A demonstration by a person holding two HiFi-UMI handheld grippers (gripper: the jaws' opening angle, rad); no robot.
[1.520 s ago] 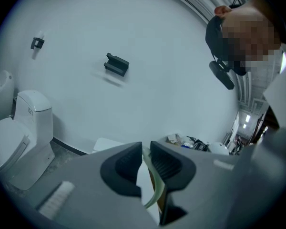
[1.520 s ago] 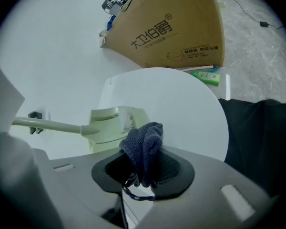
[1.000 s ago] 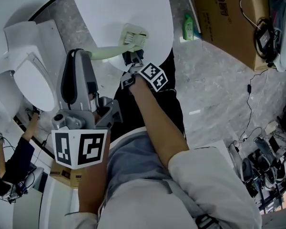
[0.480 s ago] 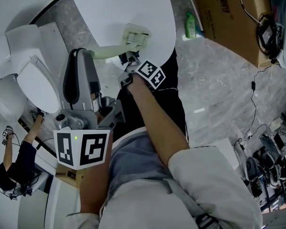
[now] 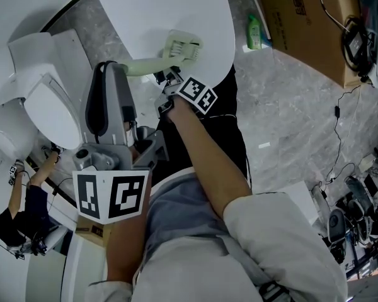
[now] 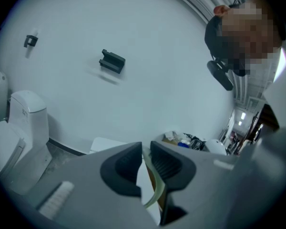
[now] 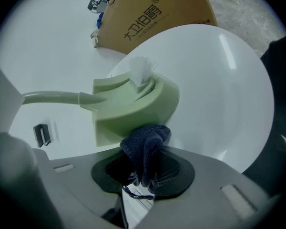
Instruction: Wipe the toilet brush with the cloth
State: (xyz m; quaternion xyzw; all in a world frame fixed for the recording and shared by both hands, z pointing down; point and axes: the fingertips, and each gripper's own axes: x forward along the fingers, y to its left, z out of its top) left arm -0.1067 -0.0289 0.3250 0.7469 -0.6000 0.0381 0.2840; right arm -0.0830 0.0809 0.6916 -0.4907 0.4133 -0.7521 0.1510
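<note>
Pinching brush (image 5: 181, 46) handle with left tool (image 6: 145, 160), jaws pressed onto it. Gripping bunched cloth (image 7: 145, 144) in right tool (image 7: 143, 175), touching it to near side of brush head. Holding brush lengthwise left to right over near edge of counter (image 5: 157, 5), head at right, just beyond right tool, well apart from left tool. Counting one brush, one cloth, two tools.

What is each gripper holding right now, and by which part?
Left gripper grips the toilet brush by its handle; right gripper pinches a bunched fold of the dark cloth.
</note>
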